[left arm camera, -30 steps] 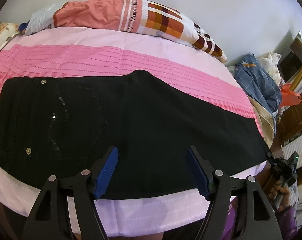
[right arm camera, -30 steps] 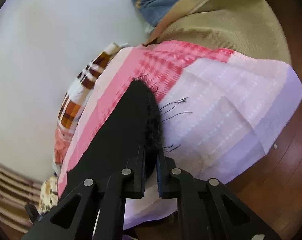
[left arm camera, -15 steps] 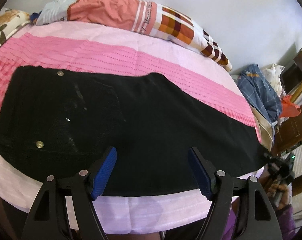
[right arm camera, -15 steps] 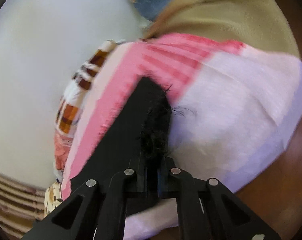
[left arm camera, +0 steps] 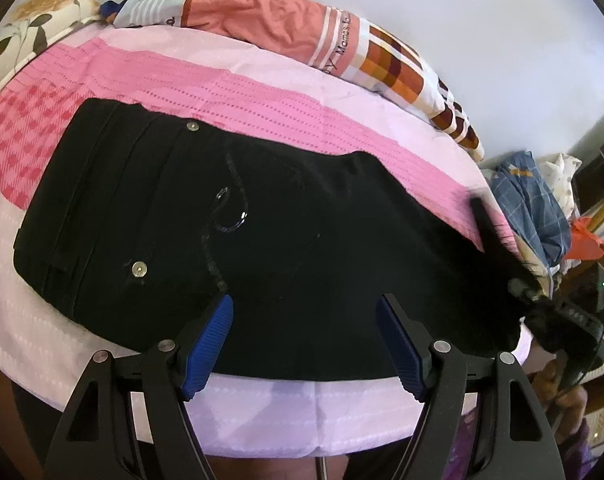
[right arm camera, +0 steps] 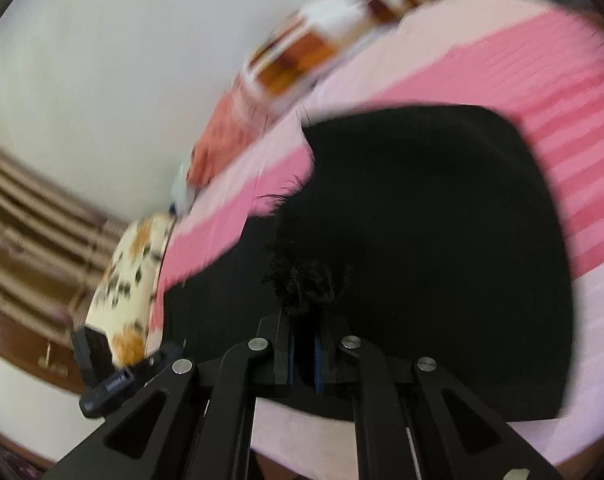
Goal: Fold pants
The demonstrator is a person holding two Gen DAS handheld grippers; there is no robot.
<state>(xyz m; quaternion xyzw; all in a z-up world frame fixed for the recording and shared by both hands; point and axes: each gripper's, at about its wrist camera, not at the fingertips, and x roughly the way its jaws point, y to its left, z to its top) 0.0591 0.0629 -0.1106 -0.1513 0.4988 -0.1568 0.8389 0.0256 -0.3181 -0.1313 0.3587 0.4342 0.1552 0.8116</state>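
Observation:
Black pants (left arm camera: 302,220) lie flat across the pink bed sheet (left arm camera: 262,92), waistband and rivets at the left, leg end at the right. My left gripper (left arm camera: 304,304) hovers open over the pants' near edge, with nothing between its blue pads (left arm camera: 210,344). My right gripper (right arm camera: 304,328) is shut on the frayed hem (right arm camera: 302,280) of the leg and holds it raised over the rest of the pants (right arm camera: 442,220). In the left wrist view the leg end lifts off the bed at the right, by the person's hand (left arm camera: 558,380). The right wrist view is motion-blurred.
A rolled orange and plaid blanket (left arm camera: 342,40) lies along the wall side of the bed. A floral pillow (left arm camera: 30,20) sits at the far left. A pile of blue checked clothes (left arm camera: 530,200) lies past the bed's right end. The bed's near edge (left arm camera: 302,420) runs below my left gripper.
The right gripper swung with the hem from the bed's end in over the pants, toward the waistband, and rolled. The left gripper drifted sideways along the near edge and stayed open.

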